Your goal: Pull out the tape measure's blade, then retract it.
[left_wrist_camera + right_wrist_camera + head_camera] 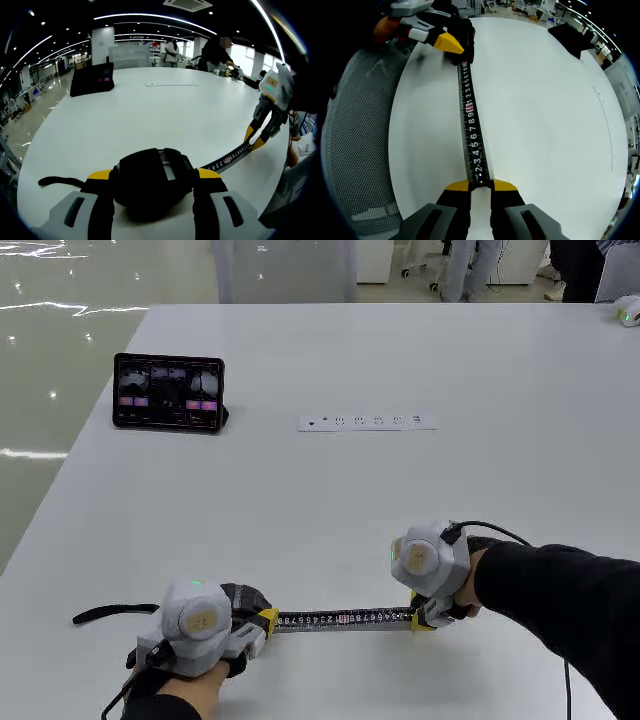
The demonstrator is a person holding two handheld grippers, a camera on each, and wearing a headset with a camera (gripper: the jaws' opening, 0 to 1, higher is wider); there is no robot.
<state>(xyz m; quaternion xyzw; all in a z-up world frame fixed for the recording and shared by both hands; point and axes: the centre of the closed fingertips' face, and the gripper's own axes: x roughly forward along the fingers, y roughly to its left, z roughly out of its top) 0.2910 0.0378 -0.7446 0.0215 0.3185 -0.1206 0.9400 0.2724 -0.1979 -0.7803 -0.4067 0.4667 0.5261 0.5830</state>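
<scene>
**Head view.** One tape measure [300, 619] lying low on the white counter [350, 510], stretched between two claws. Left claw [258, 615] clenched around the black case [247, 598]. Right claw [420, 620] pinching the far end of the blade [345, 618]. Blade drawn out flat along the counter, dark with pale numerals, too small here to read. One black strap [110, 614] trailing from the case toward the left. Farther up the counter, one tablet [168, 392] propped upright with its screen lit. One white power strip [367, 422] lying flat, well apart from the tape.

**Left gripper view.** Case gripped between the two yellow-tipped jaws, one jaw pressed to each flank. Blade running off to the right as far as the right claw, yellow tips down on the counter at the blade's end. A few digits legible along the far stretch. Strap curling out on the left. Two persons [172, 50] standing beyond the counter's far edge.

**Right gripper view.** Jaws closed on the blade's tip, one yellow tip on each side. Blade running straight away to the case in the left claw. Legible from the claw outward: 2 to 9, a red mark, then 1 to 9 again. One grey mesh chair [360, 150] just beside the counter's edge.
</scene>
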